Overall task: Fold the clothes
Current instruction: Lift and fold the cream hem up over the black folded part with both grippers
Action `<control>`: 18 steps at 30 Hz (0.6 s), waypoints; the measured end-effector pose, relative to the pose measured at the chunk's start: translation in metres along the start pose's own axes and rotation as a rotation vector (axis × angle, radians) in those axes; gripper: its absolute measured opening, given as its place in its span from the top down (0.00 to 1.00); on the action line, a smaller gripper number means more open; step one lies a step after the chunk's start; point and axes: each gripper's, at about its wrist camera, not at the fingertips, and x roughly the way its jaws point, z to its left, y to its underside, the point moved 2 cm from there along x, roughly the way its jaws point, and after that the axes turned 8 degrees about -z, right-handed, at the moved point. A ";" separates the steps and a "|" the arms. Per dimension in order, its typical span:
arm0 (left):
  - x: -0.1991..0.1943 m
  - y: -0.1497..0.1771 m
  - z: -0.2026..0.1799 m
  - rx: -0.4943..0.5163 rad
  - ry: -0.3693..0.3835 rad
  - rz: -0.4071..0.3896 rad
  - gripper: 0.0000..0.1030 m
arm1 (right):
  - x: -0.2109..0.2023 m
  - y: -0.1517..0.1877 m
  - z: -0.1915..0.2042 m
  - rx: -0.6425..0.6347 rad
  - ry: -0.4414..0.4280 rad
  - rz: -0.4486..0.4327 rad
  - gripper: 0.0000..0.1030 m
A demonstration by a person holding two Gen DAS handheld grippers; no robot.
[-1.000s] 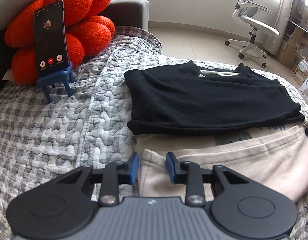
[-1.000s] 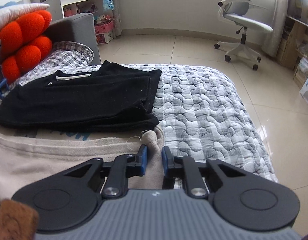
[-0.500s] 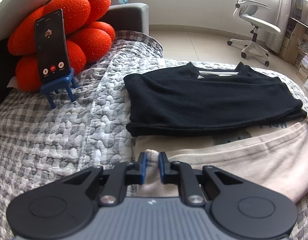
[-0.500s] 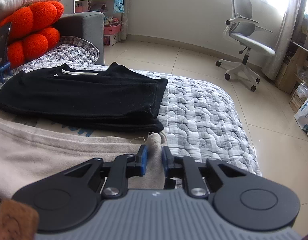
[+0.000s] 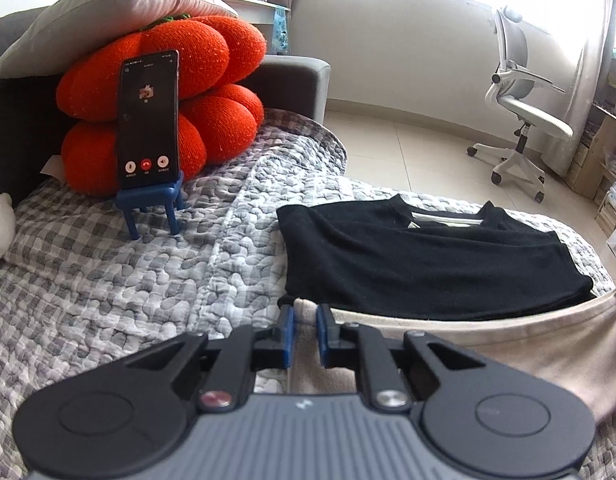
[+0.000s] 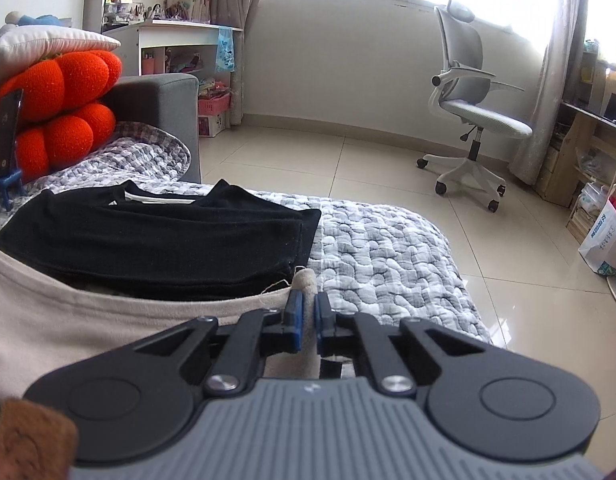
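Observation:
A beige garment (image 5: pixel 487 344) lies on the quilted bed, its near edge lifted and stretched between my two grippers. My left gripper (image 5: pixel 304 314) is shut on its left corner, the cloth bunched between the blue pads. My right gripper (image 6: pixel 308 304) pinches the right corner of the beige garment (image 6: pixel 88 320), its jaws closing tight on the cloth, a tuft poking out past the tips. A folded black garment (image 5: pixel 419 256) rests on the far part of the beige one, just beyond both grippers; the right wrist view shows the black garment (image 6: pixel 156 236) too.
A phone (image 5: pixel 148 120) stands on a small blue stool-shaped stand before orange cushions (image 5: pixel 212 52) at the bed's head. The grey quilt (image 5: pixel 148 280) covers the bed; its right edge (image 6: pixel 447 280) drops to tiled floor. An office chair (image 6: pixel 471 112) and a paper bag (image 6: pixel 603 240) stand beyond.
Both grippers closed on the beige garment's near corners and rose, drawing its edge up and toward the black garment. Both views now tilt higher into the room.

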 end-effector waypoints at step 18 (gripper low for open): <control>0.005 0.005 -0.015 0.064 -0.038 0.005 0.64 | 0.007 0.005 0.008 -0.030 0.007 0.042 0.65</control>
